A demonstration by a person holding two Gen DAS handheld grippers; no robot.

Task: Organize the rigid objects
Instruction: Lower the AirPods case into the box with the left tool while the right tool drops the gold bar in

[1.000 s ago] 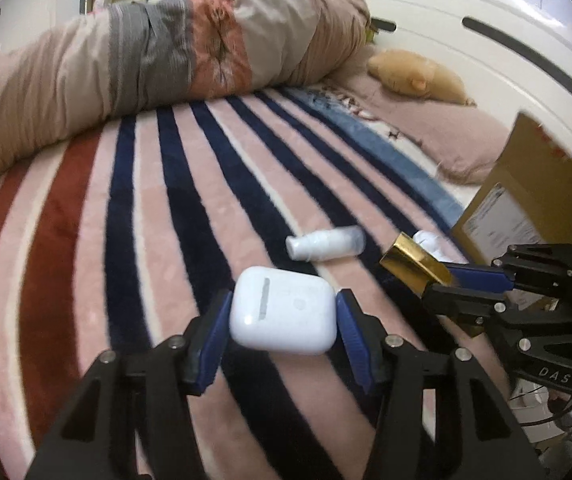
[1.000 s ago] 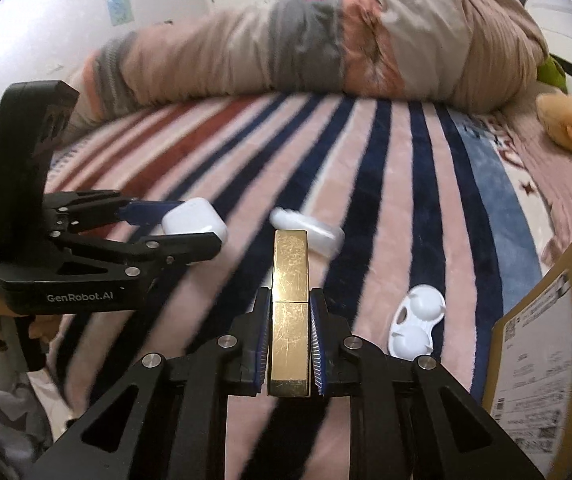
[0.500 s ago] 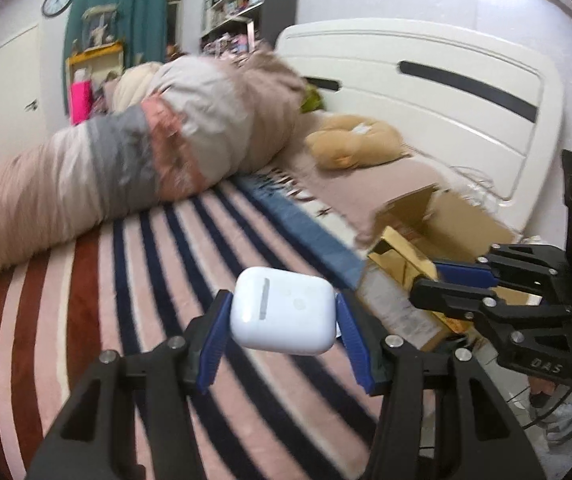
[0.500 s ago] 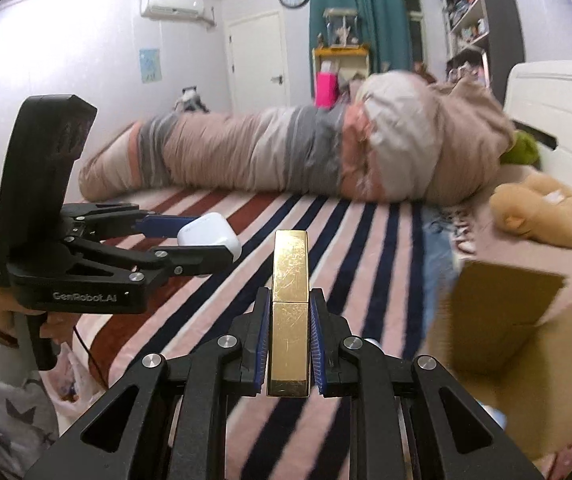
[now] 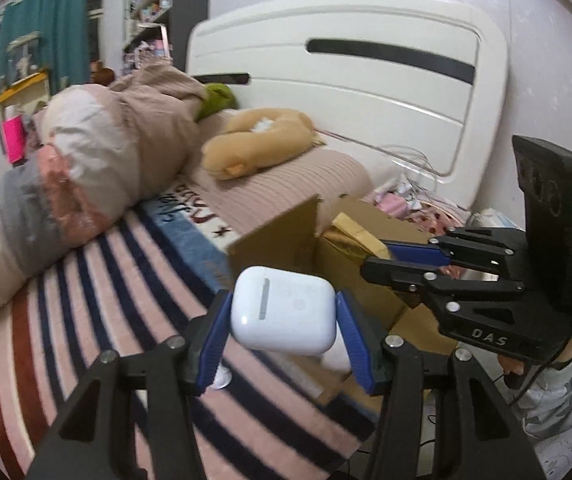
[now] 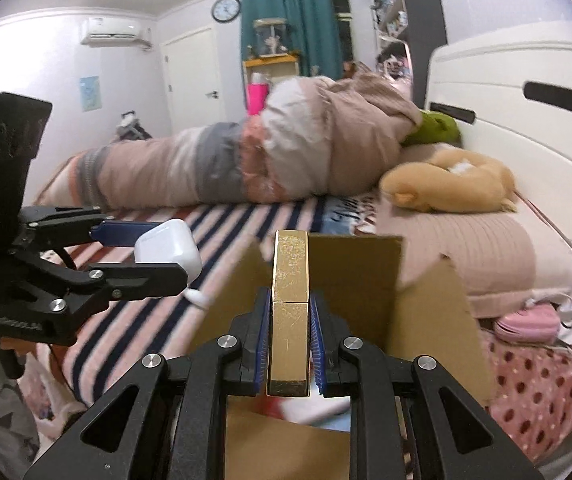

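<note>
Both grippers have swung away from the striped blanket and up over the cardboard box since a second ago, each carrying the same load as before.

Left gripper [image 5: 282,330]: its blue-padded jaws are clamped on the two sides of a white earbud case [image 5: 282,311], which sits between them with its hinge slot facing the camera. Just beyond and to the right of these jaws stands the open cardboard box [image 5: 282,236], one flap raised. Below the left pad a small white object [image 5: 222,378] lies on the striped blanket [image 5: 98,304]; what it is cannot be told.

Right gripper [image 6: 289,346]: its jaws are closed tight on a slim gold box [image 6: 289,300], held upright and pointing ahead, its far end over the cardboard box [image 6: 357,276] that opens directly beneath and in front. To the left of these jaws the left gripper [image 6: 166,254] is seen from the side with the earbud case [image 6: 168,250] in its grip, over the blanket edge near the box flap.

Farther ahead of both jaws lie a rolled quilt [image 6: 222,164] and a tan plush toy [image 6: 449,184] by the white headboard [image 5: 365,80].
</note>
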